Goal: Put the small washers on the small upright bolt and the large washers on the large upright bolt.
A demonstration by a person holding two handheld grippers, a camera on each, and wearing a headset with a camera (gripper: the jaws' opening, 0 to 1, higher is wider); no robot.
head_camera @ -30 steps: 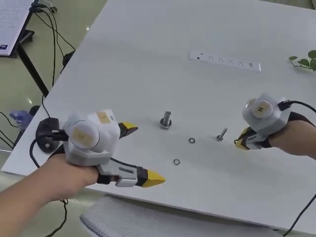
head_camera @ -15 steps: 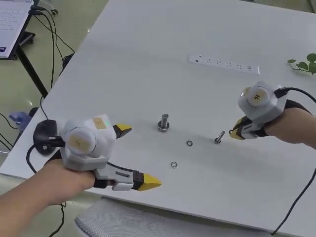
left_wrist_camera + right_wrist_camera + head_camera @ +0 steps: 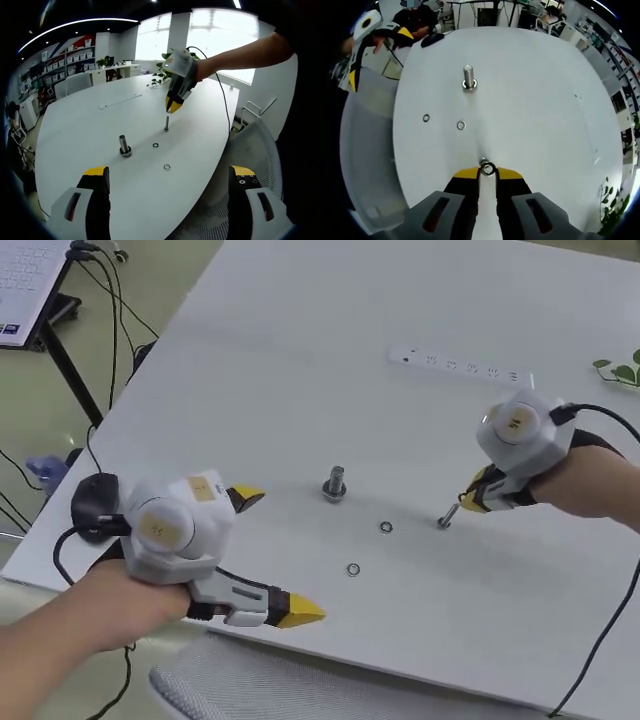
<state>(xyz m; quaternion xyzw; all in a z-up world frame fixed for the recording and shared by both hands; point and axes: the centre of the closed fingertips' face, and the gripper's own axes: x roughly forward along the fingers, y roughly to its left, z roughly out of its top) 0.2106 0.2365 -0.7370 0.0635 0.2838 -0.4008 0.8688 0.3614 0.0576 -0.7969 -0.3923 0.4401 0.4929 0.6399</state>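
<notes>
The large bolt [image 3: 335,483] [image 3: 124,145] [image 3: 468,77] stands upright mid-table with a washer at its base. To its right stands the small bolt [image 3: 443,520] [image 3: 166,123]. My right gripper [image 3: 468,504] [image 3: 487,172] [image 3: 172,106] is shut on a small washer [image 3: 487,169], held right at the small bolt's top. Two loose washers [image 3: 386,528] [image 3: 353,569] lie between the bolts, also visible as washers [image 3: 155,145] [image 3: 167,166] [image 3: 461,125] [image 3: 426,118]. My left gripper [image 3: 272,555] [image 3: 170,175] [image 3: 379,56] hovers wide open near the front left edge, holding nothing.
A white power strip [image 3: 458,366] lies at the back of the table. Green plant leaves [image 3: 625,368] sit at the far right edge. A grey chair back [image 3: 200,685] is below the front edge. A black device with cables [image 3: 92,505] hangs off the left edge.
My right gripper has moved left and away from me, from beside the small bolt to right over its top. The left gripper has barely moved.
</notes>
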